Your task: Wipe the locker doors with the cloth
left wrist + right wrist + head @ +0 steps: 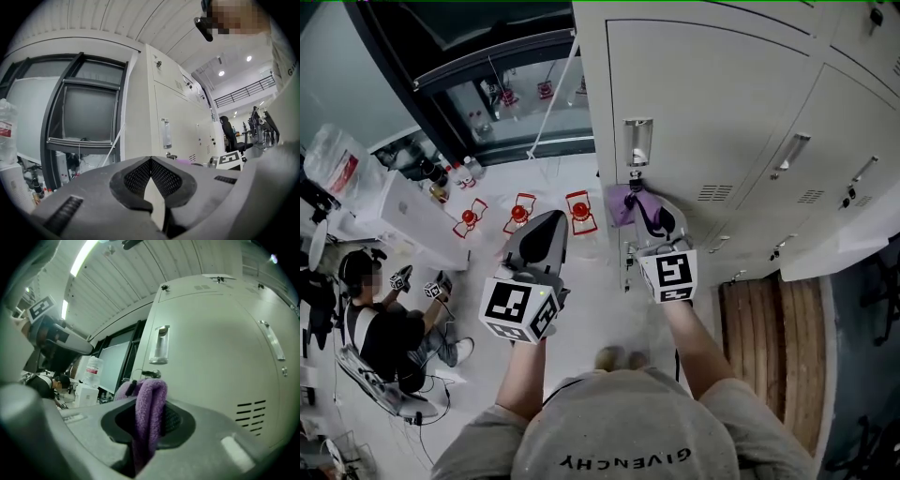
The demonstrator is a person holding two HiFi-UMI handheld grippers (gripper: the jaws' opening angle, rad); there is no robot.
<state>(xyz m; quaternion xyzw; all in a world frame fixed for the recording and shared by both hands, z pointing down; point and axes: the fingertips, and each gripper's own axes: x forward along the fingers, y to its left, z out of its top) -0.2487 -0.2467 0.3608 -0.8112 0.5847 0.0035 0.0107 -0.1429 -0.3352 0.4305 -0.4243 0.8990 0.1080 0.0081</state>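
right gripper (152, 397) — clamps fuzzy purple cloth (150, 420) (bunched) | left gripper (151, 161) — closed, empty

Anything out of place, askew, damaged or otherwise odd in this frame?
Nothing stands out. The purple cloth is clamped in the right gripper, near the locker door just below its handle. The left gripper is shut and empty. No spill or damage shows on the door.
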